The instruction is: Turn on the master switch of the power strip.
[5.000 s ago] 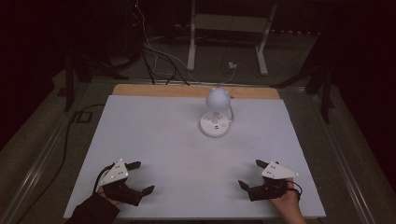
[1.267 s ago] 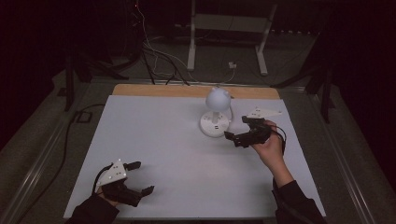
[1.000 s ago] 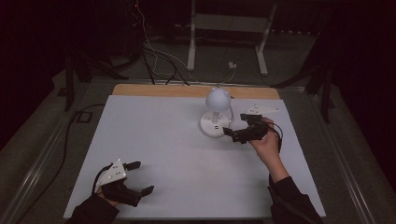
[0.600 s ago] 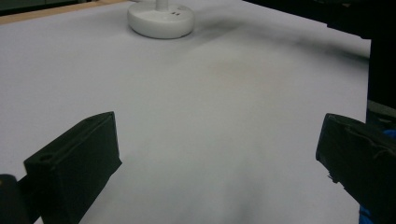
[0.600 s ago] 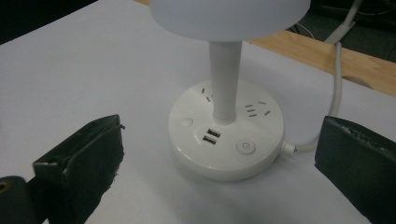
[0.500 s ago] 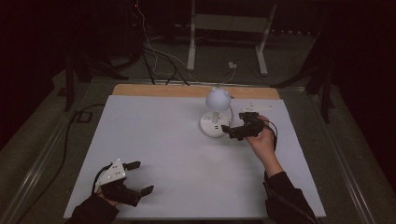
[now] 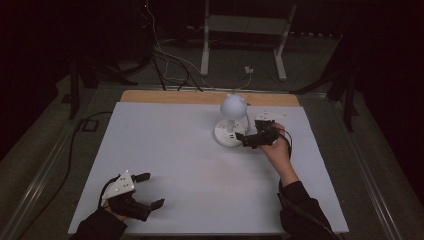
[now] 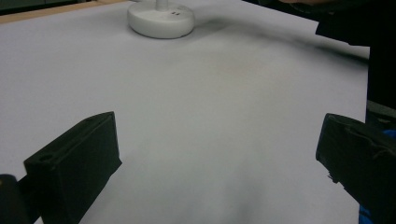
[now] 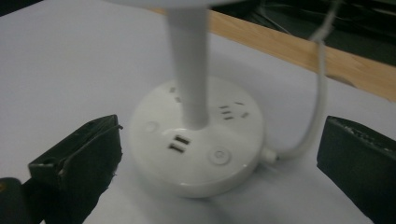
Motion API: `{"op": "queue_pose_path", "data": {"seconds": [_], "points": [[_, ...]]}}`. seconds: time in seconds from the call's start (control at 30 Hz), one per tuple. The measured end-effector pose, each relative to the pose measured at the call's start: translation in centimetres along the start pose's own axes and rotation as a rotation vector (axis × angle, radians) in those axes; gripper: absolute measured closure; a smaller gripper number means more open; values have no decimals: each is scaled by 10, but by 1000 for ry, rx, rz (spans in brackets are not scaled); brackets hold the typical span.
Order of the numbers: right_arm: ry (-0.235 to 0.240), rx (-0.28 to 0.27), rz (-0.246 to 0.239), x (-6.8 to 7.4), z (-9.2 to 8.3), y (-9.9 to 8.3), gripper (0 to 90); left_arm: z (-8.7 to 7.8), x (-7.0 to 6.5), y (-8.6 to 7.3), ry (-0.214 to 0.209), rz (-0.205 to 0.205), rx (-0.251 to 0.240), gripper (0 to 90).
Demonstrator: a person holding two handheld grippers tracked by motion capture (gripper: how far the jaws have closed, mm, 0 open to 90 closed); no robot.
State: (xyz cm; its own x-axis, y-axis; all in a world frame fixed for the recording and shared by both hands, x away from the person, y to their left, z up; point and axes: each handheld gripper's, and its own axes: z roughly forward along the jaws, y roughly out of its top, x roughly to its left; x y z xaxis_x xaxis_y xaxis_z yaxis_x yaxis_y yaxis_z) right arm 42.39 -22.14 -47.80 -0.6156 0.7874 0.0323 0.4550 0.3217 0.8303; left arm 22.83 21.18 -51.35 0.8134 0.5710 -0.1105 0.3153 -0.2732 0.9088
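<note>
A white desk lamp (image 7: pixel 231 120) with a round head and a round base (image 9: pixel 196 144) stands at the back middle of the white table top (image 7: pixel 175 150). Its base carries two USB ports (image 9: pixel 178 143), round buttons and socket slots; a white cable (image 9: pixel 317 93) leaves its side. My right gripper (image 7: pixel 248 140) is open, right beside the base, with its jaws standing either side of it in the right gripper view. My left gripper (image 7: pixel 149 190) rests open near the front left edge, with nothing between its jaws. The lamp base (image 8: pixel 161 19) lies far ahead of it.
A wooden strip (image 7: pixel 200 97) runs along the table's far edge. Behind it are cables (image 7: pixel 165 55) on the floor and a metal stand (image 7: pixel 245 35). A dark sleeve (image 8: pixel 364 28) crosses the right of the left gripper view.
My right gripper moved from the front right of the table up to the lamp and has crept left, closing in on the base. The left gripper has stayed put.
</note>
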Motion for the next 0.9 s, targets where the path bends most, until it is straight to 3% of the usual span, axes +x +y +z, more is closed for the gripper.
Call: {"op": "queue_pose_path", "data": {"seconds": [0.03,0.07,0.17,0.2,0.33,0.37,0.63,0.9], "points": [[-9,-9,53,-3,2,-2,0,0,0,0,0,0,0,1],[-7,-5,69,-5,3,-2,0,0,0,0,0,0,0,1],[-9,2,93,-6,4,-3,14,0,0,0,1,-2,0,1],[-33,8,97,-6,4,-3,52,0,0,0,1,-1,1,1],[-30,19,116,-6,5,-3,122,0,0,0,-1,-2,3,1],[-37,35,129,-6,6,-3,207,0,0,0,-1,-2,3,1],[-96,57,124,-2,12,3,329,1,1,0,-2,-4,4,1],[-103,77,137,0,18,5,469,0,1,0,-3,-7,3,1]]}}
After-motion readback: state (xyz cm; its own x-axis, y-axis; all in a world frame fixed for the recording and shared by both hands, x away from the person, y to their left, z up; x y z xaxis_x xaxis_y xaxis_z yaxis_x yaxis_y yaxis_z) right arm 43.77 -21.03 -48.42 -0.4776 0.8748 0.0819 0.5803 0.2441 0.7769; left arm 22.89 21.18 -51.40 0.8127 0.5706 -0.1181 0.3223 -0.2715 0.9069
